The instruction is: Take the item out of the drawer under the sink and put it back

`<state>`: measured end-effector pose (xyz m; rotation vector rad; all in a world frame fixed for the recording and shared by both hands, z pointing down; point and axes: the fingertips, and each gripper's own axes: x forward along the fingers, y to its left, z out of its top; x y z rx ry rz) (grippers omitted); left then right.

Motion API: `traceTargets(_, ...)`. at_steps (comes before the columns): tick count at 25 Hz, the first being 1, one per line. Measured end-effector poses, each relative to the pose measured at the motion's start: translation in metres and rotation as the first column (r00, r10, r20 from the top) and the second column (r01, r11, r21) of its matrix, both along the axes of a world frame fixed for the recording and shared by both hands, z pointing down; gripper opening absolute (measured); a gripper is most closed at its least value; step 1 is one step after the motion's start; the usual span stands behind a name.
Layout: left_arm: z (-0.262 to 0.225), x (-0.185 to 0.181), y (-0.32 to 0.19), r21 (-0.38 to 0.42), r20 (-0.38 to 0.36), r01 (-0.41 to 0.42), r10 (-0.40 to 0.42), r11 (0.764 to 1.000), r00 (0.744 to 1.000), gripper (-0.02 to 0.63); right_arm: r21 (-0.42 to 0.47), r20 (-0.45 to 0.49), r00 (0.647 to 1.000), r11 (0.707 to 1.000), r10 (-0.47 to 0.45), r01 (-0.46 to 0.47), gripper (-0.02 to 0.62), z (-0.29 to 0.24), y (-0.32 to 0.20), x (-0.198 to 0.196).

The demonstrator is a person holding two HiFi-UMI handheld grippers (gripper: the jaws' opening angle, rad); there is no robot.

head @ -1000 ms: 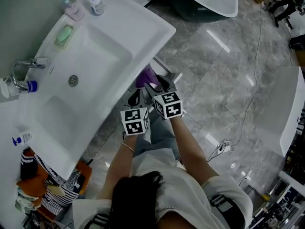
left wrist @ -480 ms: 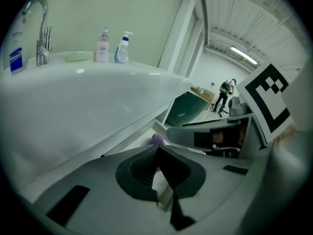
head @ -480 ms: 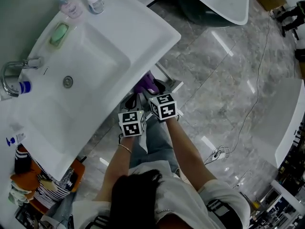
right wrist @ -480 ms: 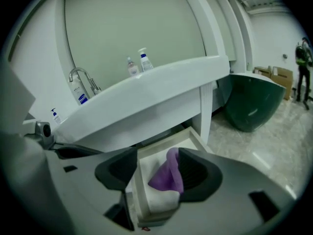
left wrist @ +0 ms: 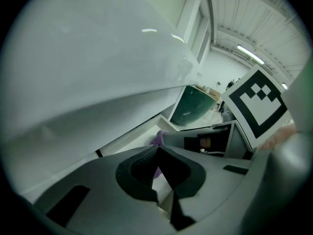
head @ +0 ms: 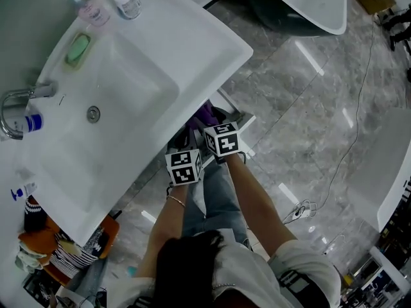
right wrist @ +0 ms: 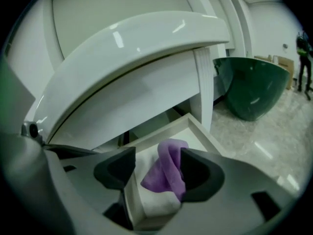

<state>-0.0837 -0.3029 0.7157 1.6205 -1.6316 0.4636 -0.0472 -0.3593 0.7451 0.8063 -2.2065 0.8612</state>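
Note:
A purple cloth [right wrist: 166,170] lies crumpled in the open white drawer [right wrist: 205,131] under the sink [head: 128,76]. My right gripper [right wrist: 157,173] is over the drawer and its jaws are opening. The cloth is between them, brushing the right pad [right wrist: 200,173] and clear of the left pad. In the head view the cloth [head: 205,115] shows just beyond the right gripper [head: 209,126], at the sink's front edge. My left gripper [left wrist: 157,151] is shut with nothing in it, close beside the right one and under the sink edge. A bit of the cloth [left wrist: 157,138] shows past its tips.
A dark green tub [right wrist: 252,84] stands on the marble floor right of the vanity. On the sink top are a faucet [head: 19,101], a green soap dish [head: 77,49] and small bottles [head: 127,2]. A cable [head: 347,127] trails across the floor. A basket of clothes [head: 51,249] sits lower left.
Both grippers have moved in closer to the sink's front edge. Less of the purple cloth shows in the head view than a second ago.

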Motion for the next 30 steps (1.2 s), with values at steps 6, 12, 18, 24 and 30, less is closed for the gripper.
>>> traceTargets(6,0.017,0.002,-0.002,-0.016,0.046,-0.041,0.042,0.999,0.998,0.003,-0.033,-0.013,1.0,0.999,-0.004,0.003,0.281,0.024,-0.004,-0.002)
traceTargets(12,0.026,-0.003,-0.012,-0.014,0.034,-0.03,0.031,0.999,0.999,0.003,-0.043,-0.049,0.997,0.998,-0.051,0.049,0.285,0.043,-0.008,-0.002)
traceTargets(18,0.035,-0.007,-0.012,-0.029,0.033,-0.025,0.026,0.999,0.999,0.003,-0.065,-0.077,0.995,0.996,-0.061,0.056,0.29,0.06,-0.007,-0.006)
traceTargets(24,0.04,-0.009,-0.01,-0.042,0.014,0.0,0.0,0.999,1.0,0.003,-0.094,-0.095,0.993,0.994,-0.065,0.056,0.29,0.077,-0.008,-0.011)
traceTargets(30,0.043,-0.009,-0.008,-0.05,0.014,-0.012,0.012,0.999,1.0,0.003,-0.08,-0.167,0.984,0.996,-0.062,0.049,0.13,0.085,-0.012,-0.005)
